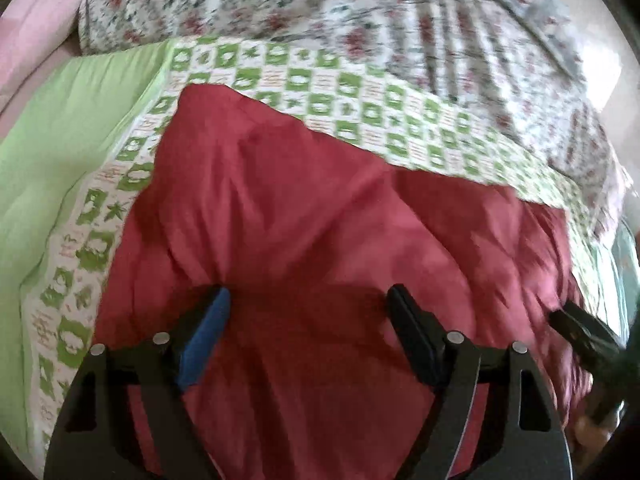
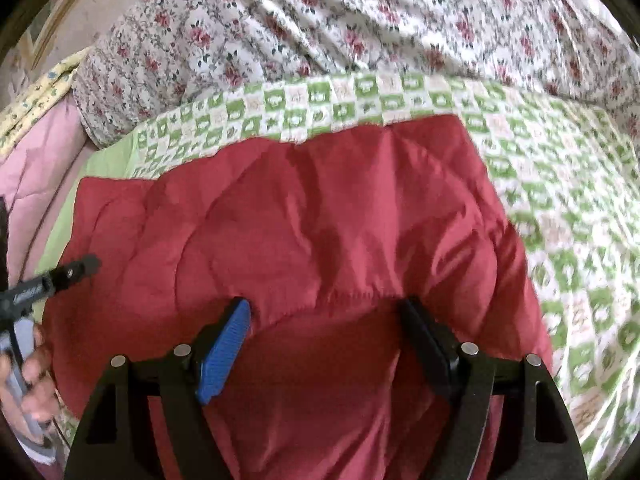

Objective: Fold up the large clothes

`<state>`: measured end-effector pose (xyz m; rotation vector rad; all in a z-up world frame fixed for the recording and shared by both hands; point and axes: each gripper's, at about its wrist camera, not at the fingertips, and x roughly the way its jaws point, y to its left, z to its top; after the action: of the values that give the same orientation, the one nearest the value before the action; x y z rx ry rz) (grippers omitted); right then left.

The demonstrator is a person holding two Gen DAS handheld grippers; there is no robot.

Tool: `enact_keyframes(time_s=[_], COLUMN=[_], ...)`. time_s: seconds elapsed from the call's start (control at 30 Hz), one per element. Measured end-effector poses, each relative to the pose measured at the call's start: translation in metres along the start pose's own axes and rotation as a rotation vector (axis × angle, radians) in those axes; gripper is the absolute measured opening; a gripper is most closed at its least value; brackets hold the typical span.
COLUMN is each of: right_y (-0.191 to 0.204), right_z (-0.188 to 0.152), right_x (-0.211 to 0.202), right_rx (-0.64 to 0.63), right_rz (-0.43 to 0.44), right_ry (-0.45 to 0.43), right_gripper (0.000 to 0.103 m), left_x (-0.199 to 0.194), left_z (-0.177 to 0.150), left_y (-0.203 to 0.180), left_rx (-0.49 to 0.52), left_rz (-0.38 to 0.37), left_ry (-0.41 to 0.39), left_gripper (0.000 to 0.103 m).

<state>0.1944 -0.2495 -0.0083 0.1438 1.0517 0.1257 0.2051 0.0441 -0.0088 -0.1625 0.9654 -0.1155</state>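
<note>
The red quilted garment (image 1: pixel 304 216) (image 2: pixel 304 216) lies spread on the bed, on top of the green-and-white checked sheet (image 1: pixel 360 116) (image 2: pixel 560 184), w/ its far edge short of the floral quilt (image 1: pixel 320 12) (image 2: pixel 340 28) bunched at the far side. What kind of garment it is I can't tell: its near part runs out of both pics under my tools, and folds hide any sleeves or collar.

My left gripper (image 1: pixel 308 300) sits low over the cloth, jaws spread wide, blue pad (image 1: pixel 208 336) on the left, black one on the right; red fabric fills the gap betw. them but neither pad pinches it. My right gripper (image 2: pixel 326 308) is the same, jaws wide apart, just over a stitched seam in the cloth, nothing clamped. Whether the tips touch the fabric I can't say.

In the left wrist view the right tool shows only as a blurred black tip at the right edge, near the garment's right side. In the right wrist view the left tool pokes in from the left edge, w/ my left hand (image 2: pixel 28 376) on its handle, partly cut off.

Further out: plain light-green cloth (image 1: pixel 60 152) left of the checked sheet, pink bedding (image 1: pixel 32 32) (image 2: pixel 36 160) at far left, a yellow patterned strip (image 2: pixel 40 92) beside it. Both pics are motion-blurred, esp. toward the right.
</note>
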Motion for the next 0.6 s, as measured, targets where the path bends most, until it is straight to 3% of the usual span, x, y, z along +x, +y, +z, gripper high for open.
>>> enact_keyframes(time_s=[0.1, 0.4, 0.6], right_y=[-0.008, -0.045, -0.05], right_z=[0.006, 0.023, 0.021], right_x=[0.016, 0.046, 0.048], right_rx=[-0.007, 0.089, 0.107], right_rz=[-0.028, -0.041, -0.038], right_ry=[0.027, 0.076, 0.072], right_gripper=[0.078, 0.079, 0.078], left_x=[0.02, 0.061, 0.03], left_z=[0.015, 0.052, 0.047], left_y=[0.005, 0.001, 0.004], left_rx=[-0.029, -0.039, -0.044], left_rz=[0.015, 0.066, 0.013], left_ry=[0.06, 0.095, 0.082], left_gripper=[0.081, 0.081, 0.075])
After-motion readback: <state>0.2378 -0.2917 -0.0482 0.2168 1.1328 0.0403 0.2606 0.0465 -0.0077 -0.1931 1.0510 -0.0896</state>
